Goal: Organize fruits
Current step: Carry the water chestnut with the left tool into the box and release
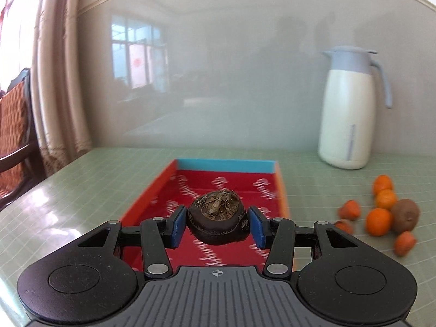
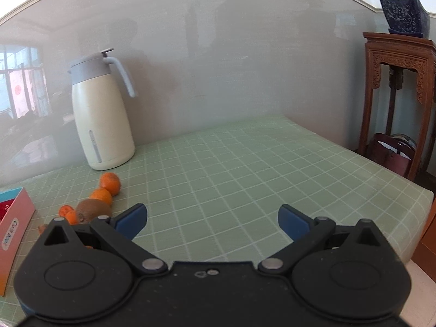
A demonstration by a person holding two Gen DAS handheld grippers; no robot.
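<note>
Dark round dried-topped fruit [image 1: 218, 222] hangs clenched in left claw [image 1: 218, 224] above red cardboard tray [image 1: 152, 204]; next: lower, release. Right claw [image 2: 212, 222] gapes idle.

A cream thermos jug [image 2: 102, 114] with a grey-blue lid stands at the worktop's [image 2: 245, 163] back edge against the wall. Beyond the right edge, a carved wooden stand [image 2: 400, 81] carries a blue plant pot [image 2: 406, 16].

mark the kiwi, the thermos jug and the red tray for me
kiwi [image 1: 405, 215]: left wrist view, middle of its brown skin.
thermos jug [image 2: 102, 120]: right wrist view, cream body.
red tray [image 1: 215, 165]: left wrist view, blue far wall.
</note>
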